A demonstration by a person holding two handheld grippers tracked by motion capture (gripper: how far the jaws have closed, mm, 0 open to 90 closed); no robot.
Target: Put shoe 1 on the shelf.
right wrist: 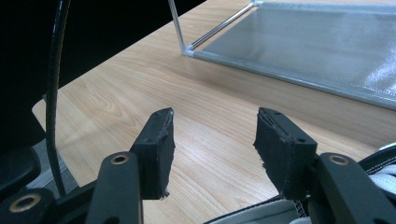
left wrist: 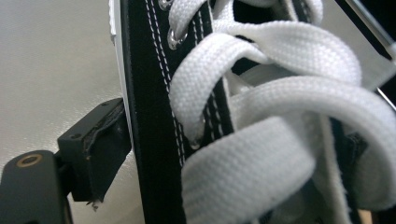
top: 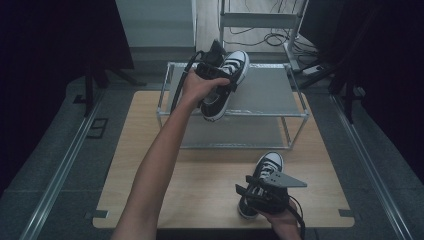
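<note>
A pale wood-grain table [top: 150, 175] sits in a dim room, grey floor around it, and a two-tier metal rack [top: 270, 92] with silvery shelves stands at its far half. From the high view, the left gripper [top: 216, 75] is up over the rack's top shelf, clamped on a black canvas sneaker [top: 227, 82] with white laces, white toe cap and white sole — the shoe hangs tilted, toe away from the person. Near the front edge, the right gripper [top: 262, 192] hovers over a second sneaker [top: 265, 170] lying on the table.

Left gripper view now: one black pad presses the sneaker's [left wrist: 154, 116] black side, white stitching and metal eyelets close up, thick woven laces [left wrist: 261, 121] across it.

Right gripper view: the right gripper's [right wrist: 212, 144] rubber-faced jaws stand apart, bare tabletop [right wrist: 140, 93] between them — nothing held. No readable writing anywhere.
</note>
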